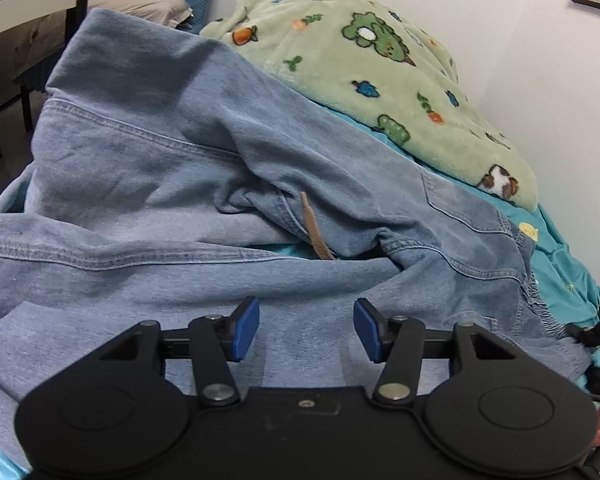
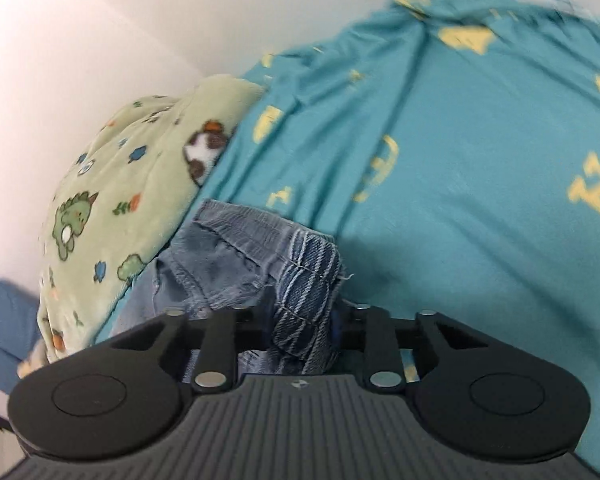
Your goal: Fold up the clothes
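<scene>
A light blue denim garment (image 1: pixel 180 168) lies rumpled across the bed and fills most of the left wrist view. A brown drawstring (image 1: pixel 315 236) pokes out of a fold in its middle. My left gripper (image 1: pixel 306 330) hovers just over the near part of the denim, open, with nothing between its blue pads (image 1: pixel 246 328). In the right wrist view a frayed hem corner of the denim (image 2: pixel 304 292) is bunched between the fingers of my right gripper (image 2: pixel 302 332), which is shut on it; the cloth hides the pads.
A green fleece blanket (image 1: pixel 380 72) with cartoon animals is heaped against the white wall, seen also as the blanket (image 2: pixel 112 208) left of the hem. A teal bedsheet (image 2: pixel 460 160) with yellow prints covers the bed. A chair (image 1: pixel 28 0) stands at far left.
</scene>
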`<act>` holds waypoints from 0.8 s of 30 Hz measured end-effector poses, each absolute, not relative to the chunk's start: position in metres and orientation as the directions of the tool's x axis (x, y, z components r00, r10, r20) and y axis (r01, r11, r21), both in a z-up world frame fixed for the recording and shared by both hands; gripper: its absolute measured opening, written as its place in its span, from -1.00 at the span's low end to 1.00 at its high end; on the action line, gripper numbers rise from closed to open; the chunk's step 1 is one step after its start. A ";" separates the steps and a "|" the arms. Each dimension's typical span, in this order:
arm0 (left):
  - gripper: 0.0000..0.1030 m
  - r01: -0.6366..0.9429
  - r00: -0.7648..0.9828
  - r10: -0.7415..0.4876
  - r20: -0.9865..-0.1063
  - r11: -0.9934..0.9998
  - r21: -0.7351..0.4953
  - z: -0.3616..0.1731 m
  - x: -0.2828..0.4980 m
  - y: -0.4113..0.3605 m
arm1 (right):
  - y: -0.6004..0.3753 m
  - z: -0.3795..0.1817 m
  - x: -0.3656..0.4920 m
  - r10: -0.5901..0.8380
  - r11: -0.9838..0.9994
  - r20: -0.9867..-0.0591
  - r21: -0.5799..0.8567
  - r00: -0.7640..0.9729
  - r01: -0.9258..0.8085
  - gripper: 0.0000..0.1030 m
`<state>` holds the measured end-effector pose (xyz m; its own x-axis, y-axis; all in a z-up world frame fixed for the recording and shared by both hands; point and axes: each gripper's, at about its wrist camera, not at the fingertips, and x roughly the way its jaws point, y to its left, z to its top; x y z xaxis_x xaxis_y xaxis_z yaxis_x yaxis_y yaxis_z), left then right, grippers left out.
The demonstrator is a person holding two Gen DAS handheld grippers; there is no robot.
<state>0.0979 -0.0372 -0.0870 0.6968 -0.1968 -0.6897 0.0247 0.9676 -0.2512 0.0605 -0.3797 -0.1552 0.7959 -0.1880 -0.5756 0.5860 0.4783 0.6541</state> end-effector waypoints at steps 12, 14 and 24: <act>0.00 0.149 0.727 -0.273 -0.630 0.958 -0.243 -0.066 0.096 -0.065 | -0.413 -0.049 0.012 -0.347 0.546 -0.174 0.762 0.922 0.349 -0.66; 0.01 0.197 0.704 -0.296 -0.646 0.955 -0.222 -0.072 0.098 -0.082 | -0.430 -0.051 0.007 -0.406 0.523 -0.198 0.750 0.892 0.404 -0.66; 0.01 0.303 0.655 -0.281 -0.702 0.948 -0.097 -0.126 0.106 -0.134 | -0.462 -0.152 0.026 -0.495 0.284 -0.651 0.505 0.576 0.815 -0.65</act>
